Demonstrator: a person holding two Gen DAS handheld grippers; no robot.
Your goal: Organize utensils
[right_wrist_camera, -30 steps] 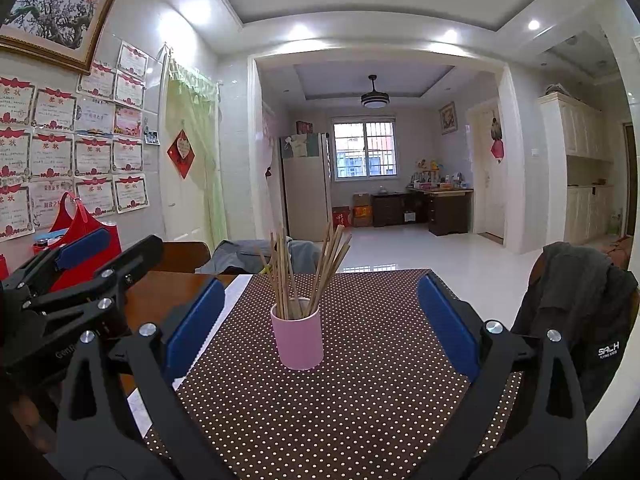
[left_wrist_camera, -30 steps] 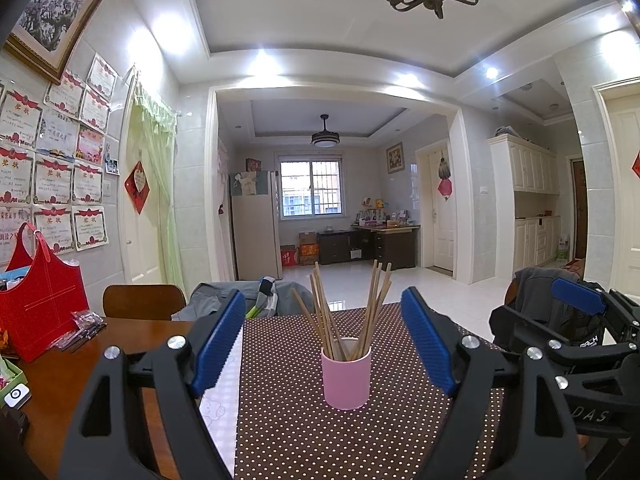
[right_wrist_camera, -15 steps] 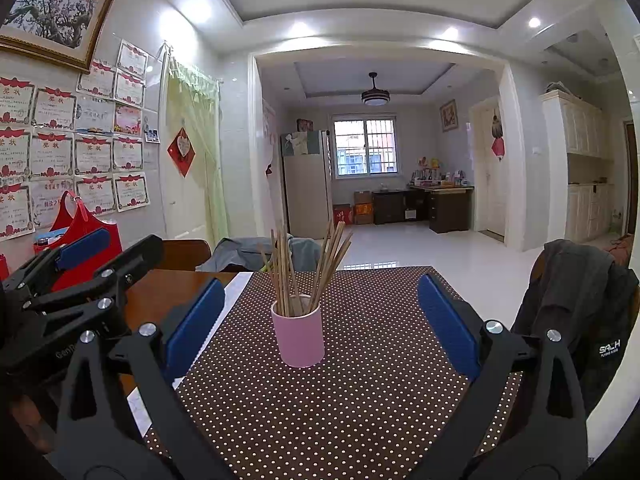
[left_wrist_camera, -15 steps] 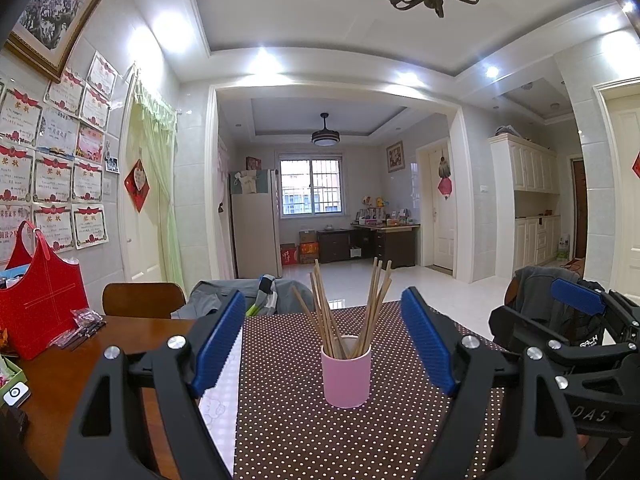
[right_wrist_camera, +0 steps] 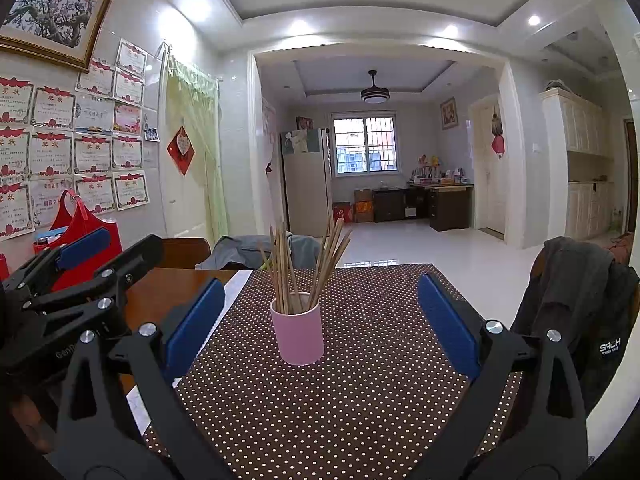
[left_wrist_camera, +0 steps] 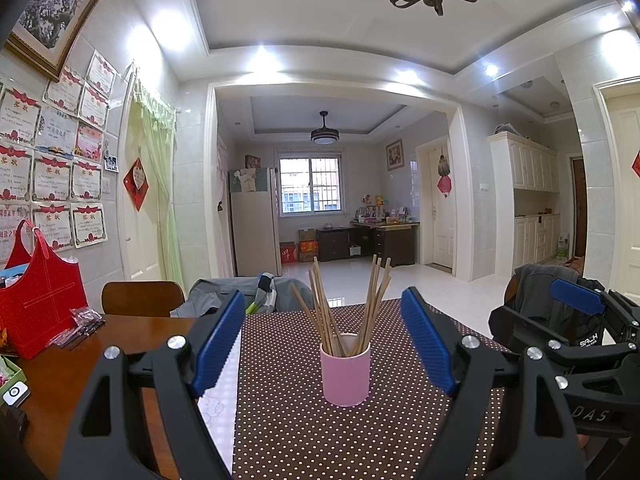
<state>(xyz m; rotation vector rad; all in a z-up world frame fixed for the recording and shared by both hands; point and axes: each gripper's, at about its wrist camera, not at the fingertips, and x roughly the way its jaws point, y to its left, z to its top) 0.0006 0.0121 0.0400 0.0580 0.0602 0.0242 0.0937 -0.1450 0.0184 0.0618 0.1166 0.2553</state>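
Observation:
A pink cup [left_wrist_camera: 345,374] [right_wrist_camera: 297,331] stands upright on the brown polka-dot cloth [left_wrist_camera: 360,432] [right_wrist_camera: 340,392], with several wooden chopsticks [left_wrist_camera: 344,304] [right_wrist_camera: 304,264] fanned out of it. My left gripper [left_wrist_camera: 322,340] is open, its blue pads wide apart, and the cup sits ahead between them. My right gripper [right_wrist_camera: 316,322] is open too, with the cup ahead, left of centre. Neither holds anything. Each gripper shows at the edge of the other's view: the right gripper [left_wrist_camera: 576,320] and the left gripper [right_wrist_camera: 80,264].
A red bag [left_wrist_camera: 36,300] and small packets [left_wrist_camera: 82,326] lie on the wooden table [left_wrist_camera: 60,360] at the left. A wooden chair [left_wrist_camera: 142,298] and a grey garment [left_wrist_camera: 240,292] are beyond the table. A dark jacket [right_wrist_camera: 580,304] hangs over a chair at the right.

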